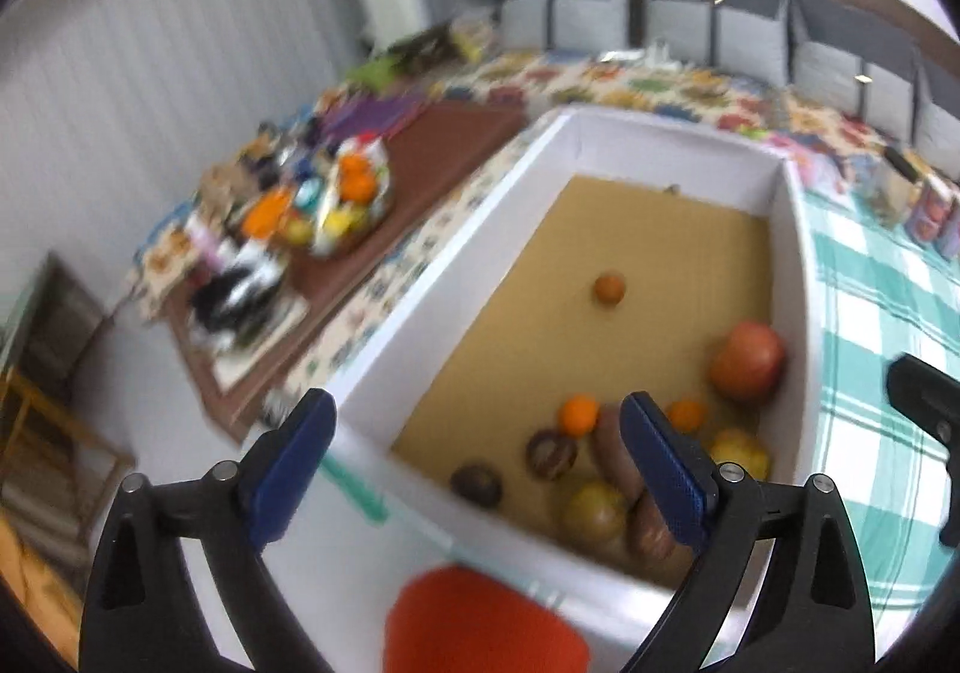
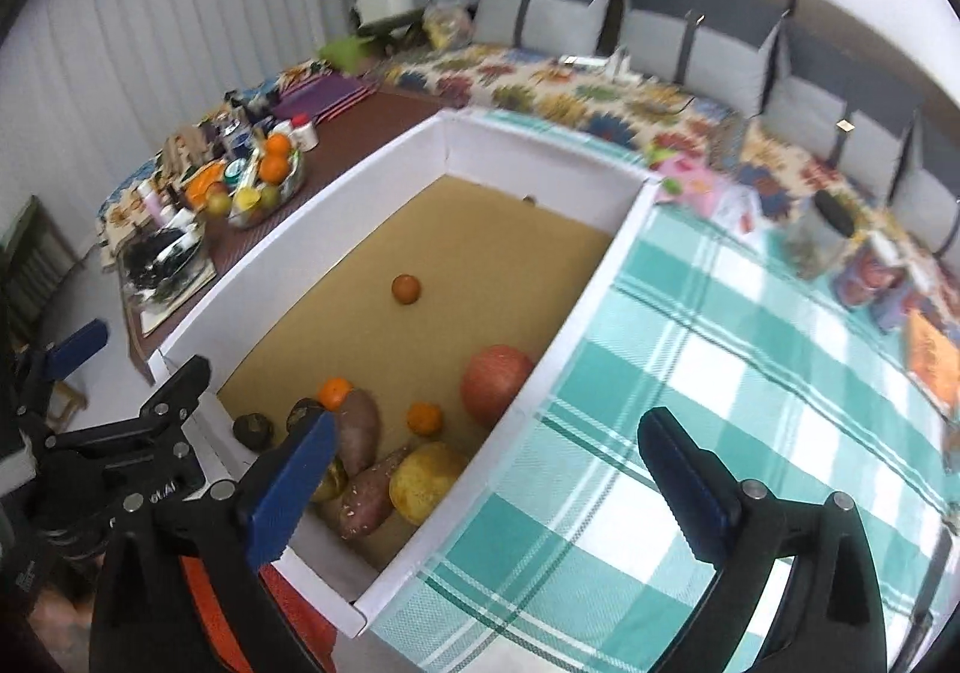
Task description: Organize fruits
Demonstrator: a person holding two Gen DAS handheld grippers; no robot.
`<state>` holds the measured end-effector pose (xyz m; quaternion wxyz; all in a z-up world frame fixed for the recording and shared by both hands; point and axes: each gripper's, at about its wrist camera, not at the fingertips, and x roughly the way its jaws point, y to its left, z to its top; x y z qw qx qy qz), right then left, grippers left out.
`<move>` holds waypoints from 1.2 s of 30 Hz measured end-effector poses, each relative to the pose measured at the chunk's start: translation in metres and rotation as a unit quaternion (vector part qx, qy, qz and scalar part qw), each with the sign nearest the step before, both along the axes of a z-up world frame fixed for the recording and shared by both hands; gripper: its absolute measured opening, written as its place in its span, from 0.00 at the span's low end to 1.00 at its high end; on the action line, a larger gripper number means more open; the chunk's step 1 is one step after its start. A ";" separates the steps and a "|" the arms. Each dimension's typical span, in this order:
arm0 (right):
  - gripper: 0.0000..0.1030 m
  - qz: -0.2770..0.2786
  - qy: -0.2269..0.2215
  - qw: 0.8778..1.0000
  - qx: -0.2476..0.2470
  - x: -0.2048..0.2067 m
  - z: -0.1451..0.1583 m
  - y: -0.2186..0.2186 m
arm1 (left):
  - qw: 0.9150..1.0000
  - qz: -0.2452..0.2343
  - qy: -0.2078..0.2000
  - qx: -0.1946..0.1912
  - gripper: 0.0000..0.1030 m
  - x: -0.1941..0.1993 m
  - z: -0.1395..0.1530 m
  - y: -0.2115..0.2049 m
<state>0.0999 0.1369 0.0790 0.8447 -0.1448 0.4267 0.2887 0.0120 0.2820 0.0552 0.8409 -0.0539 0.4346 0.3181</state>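
Observation:
A white box (image 1: 384, 325) (image 2: 570, 349) with a tan floor holds the fruit. In its near corner lie a big red-orange fruit (image 1: 747, 367) (image 2: 495, 382), two small oranges (image 1: 579, 415) (image 2: 425, 418), two sweet potatoes (image 2: 357, 433), a yellow fruit (image 2: 426, 481) and dark round fruits (image 1: 476, 484) (image 2: 253, 430). One brownish-orange fruit (image 1: 609, 289) (image 2: 406, 289) sits alone mid-box. My left gripper (image 1: 480, 415) hangs open and empty over the box's near left wall. My right gripper (image 2: 489, 424) stands open and empty over the box's right wall.
A bowl of oranges and other fruit (image 1: 351, 199) (image 2: 264, 181) stands among clutter on a brown low table left of the box. A teal checked cloth (image 2: 720, 373) lies under and right of the box, with a jar (image 2: 816, 241) and packets beyond. An orange-red object (image 1: 480, 619) lies below the left gripper.

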 end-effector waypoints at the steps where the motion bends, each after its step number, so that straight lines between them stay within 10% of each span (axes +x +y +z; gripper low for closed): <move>1: 0.97 -0.001 -0.008 1.000 -0.005 -0.006 0.002 0.001 | 1.000 -0.014 -0.006 -0.018 0.94 -0.003 -0.001 0.001; 14: 0.97 0.030 -0.022 0.998 -0.043 -0.045 0.004 0.030 | 0.994 -0.035 -0.037 -0.094 0.94 -0.027 -0.003 0.008; 36: 0.97 0.013 -0.013 0.999 -0.050 -0.032 0.000 0.037 | 0.995 -0.021 -0.042 -0.091 0.94 -0.033 -0.003 0.009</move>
